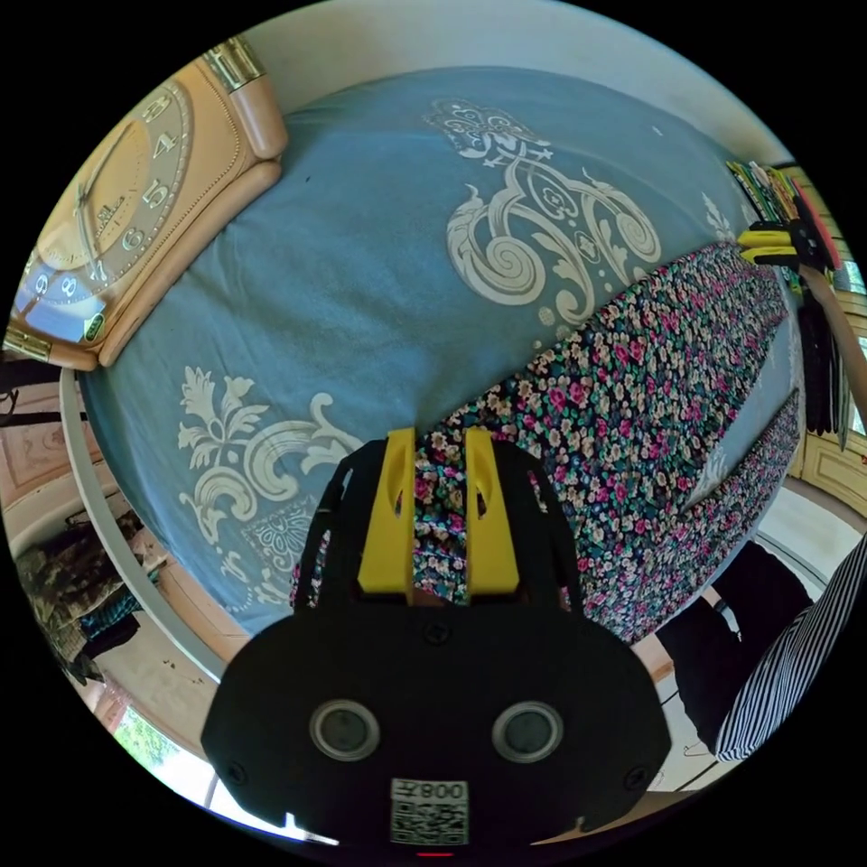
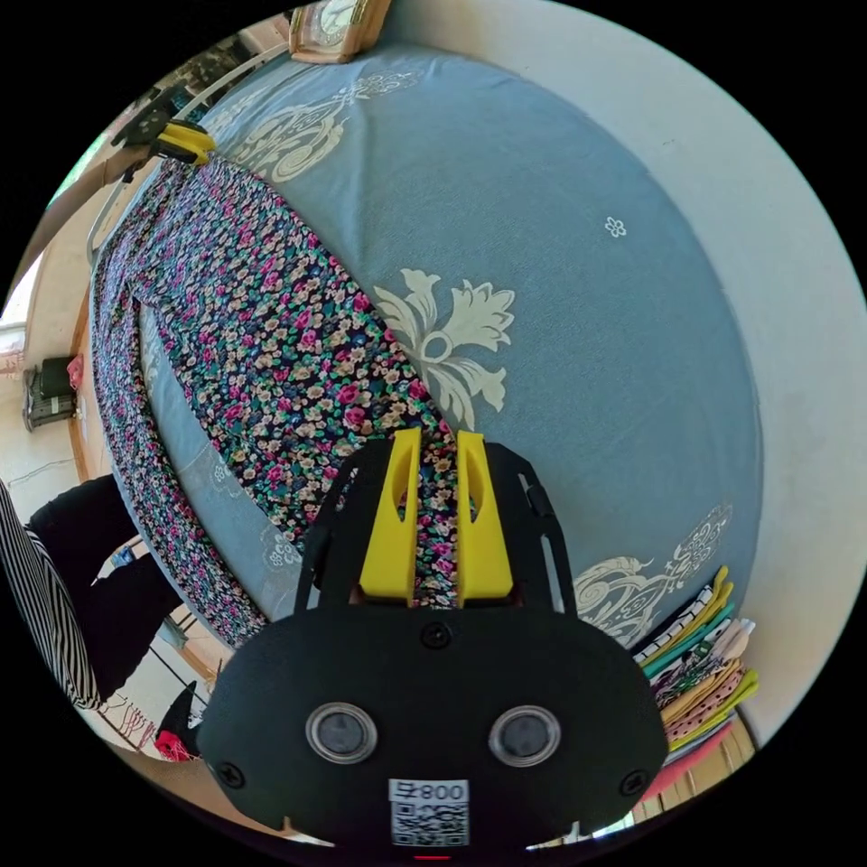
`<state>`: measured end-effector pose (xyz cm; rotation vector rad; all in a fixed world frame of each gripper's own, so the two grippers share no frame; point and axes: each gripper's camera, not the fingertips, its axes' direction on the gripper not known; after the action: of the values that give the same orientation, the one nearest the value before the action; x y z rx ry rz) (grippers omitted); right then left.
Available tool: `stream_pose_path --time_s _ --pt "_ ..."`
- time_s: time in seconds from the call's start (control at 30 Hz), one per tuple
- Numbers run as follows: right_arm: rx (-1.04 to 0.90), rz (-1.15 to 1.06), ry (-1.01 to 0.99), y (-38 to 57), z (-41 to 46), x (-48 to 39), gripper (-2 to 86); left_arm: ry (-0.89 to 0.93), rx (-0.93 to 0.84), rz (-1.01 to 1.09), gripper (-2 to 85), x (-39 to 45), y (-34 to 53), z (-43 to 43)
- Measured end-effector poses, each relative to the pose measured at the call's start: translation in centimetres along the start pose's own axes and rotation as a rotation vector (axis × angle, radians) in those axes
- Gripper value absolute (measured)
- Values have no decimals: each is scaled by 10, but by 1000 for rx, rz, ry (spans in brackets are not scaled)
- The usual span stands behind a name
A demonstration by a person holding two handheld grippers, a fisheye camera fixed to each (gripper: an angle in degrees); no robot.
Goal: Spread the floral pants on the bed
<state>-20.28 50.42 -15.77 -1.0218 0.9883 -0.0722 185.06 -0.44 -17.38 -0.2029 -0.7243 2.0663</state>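
The floral pants (image 1: 632, 388) (image 2: 271, 325) lie stretched lengthwise over the blue bed (image 1: 361, 298) (image 2: 560, 271), one leg on top and the other hanging over the bed's near edge. My left gripper (image 1: 440, 442) is shut on one end of the pants, its yellow jaws pinching the floral cloth. At the other end my right gripper (image 2: 438, 442) is shut on the cloth in the same way. Each gripper also appears far off in the other's view: the right one (image 1: 768, 246), the left one (image 2: 181, 140).
A tan clock-faced headboard (image 1: 135, 217) (image 2: 334, 27) stands at one end of the bed. A stack of folded clothes (image 2: 704, 650) (image 1: 777, 190) sits at the other end. A white wall (image 2: 768, 226) runs along the far side. A person in a striped top (image 1: 795, 650) stands beside the bed.
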Motion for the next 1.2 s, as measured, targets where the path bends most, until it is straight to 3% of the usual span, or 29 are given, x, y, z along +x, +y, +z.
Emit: stream_pose_path --time_s 0.27,0.63,1.2 --pt "49 36 -81 44 -10 12 8 -57 48 -24 12 32 7 -3" --pt "260 84 -144 160 -38 -23 2 -20 239 -139 9 72 115 -30" --pt "173 275 -438 298 57 -78 2 93 8 -341 8 142 236 93"
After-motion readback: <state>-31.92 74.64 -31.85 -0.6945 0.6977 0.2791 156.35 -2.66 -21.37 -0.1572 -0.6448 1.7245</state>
